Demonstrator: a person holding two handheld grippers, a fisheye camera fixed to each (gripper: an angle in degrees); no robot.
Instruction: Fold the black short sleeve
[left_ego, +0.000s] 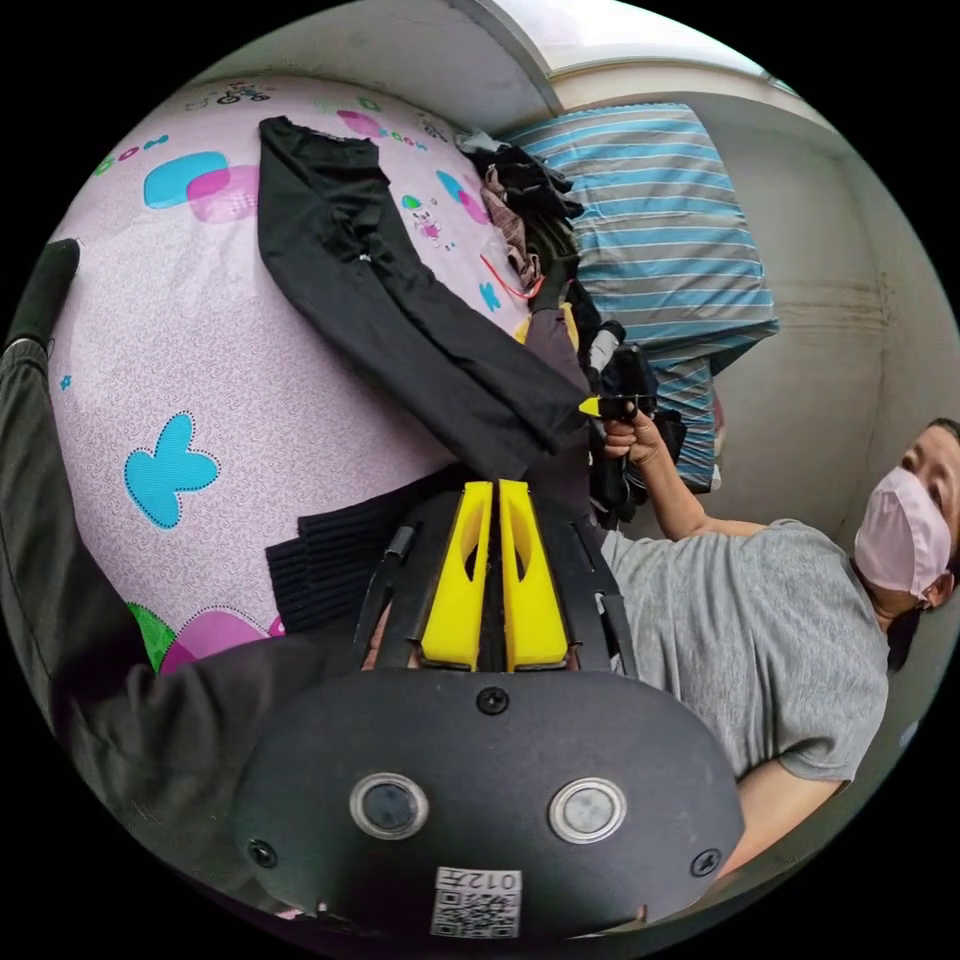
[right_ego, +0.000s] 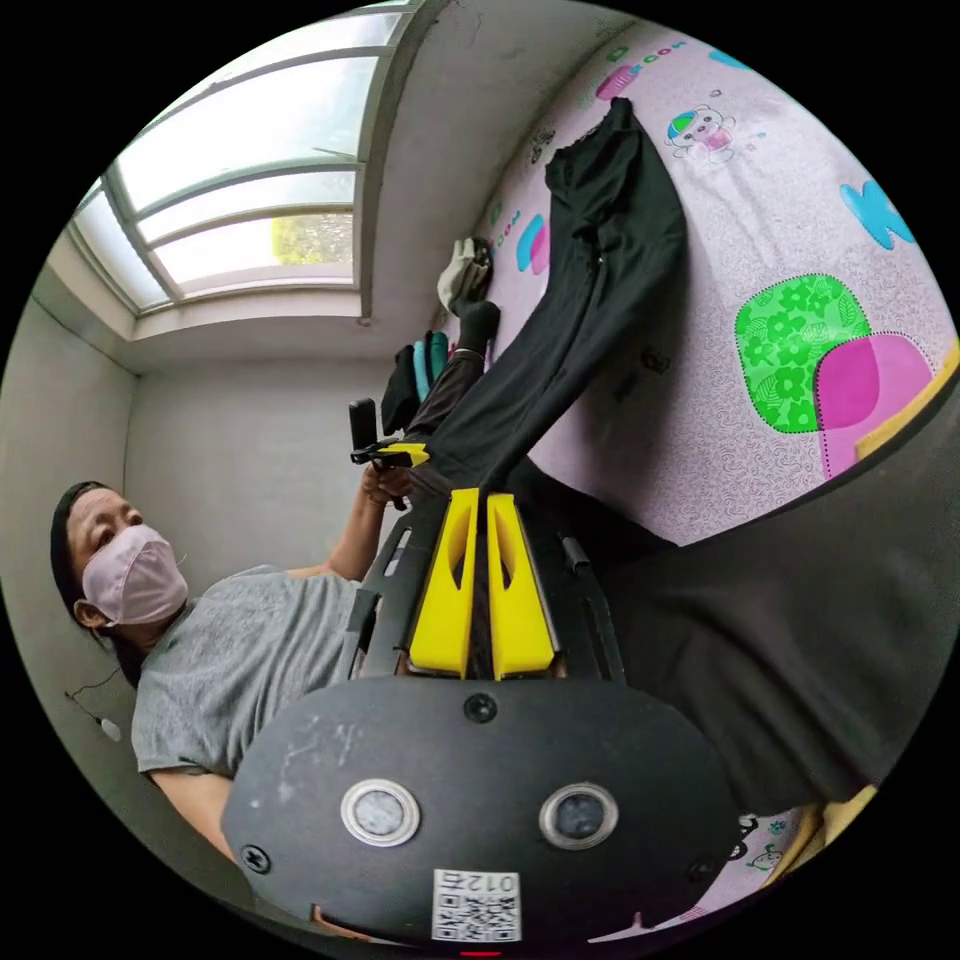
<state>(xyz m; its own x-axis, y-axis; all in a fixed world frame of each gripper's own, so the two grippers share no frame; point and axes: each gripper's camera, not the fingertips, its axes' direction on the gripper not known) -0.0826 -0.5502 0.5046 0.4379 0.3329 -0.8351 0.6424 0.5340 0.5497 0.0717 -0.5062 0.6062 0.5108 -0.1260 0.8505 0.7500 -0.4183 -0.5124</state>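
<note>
The black short sleeve shirt (left_ego: 400, 300) is stretched long across the pink patterned bed sheet (left_ego: 180, 330), its far end lying flat and its near end lifted. My left gripper (left_ego: 497, 487) is shut on one near corner of the cloth. Beside it the right gripper (left_ego: 605, 407), held in a person's hand, pinches the other near corner. In the right gripper view the shirt (right_ego: 590, 290) runs away from my right gripper (right_ego: 478, 497), which is shut on its edge, and the left gripper (right_ego: 395, 455) holds the hem to the left.
A pile of mixed clothes (left_ego: 525, 215) sits on the bed beside a blue striped cushion (left_ego: 660, 230). Dark ribbed fabric (left_ego: 320, 560) and a dark grey garment (right_ego: 800, 640) lie near the grippers. A person in a grey shirt (left_ego: 760, 640) stands at the bedside under a window (right_ego: 240, 190).
</note>
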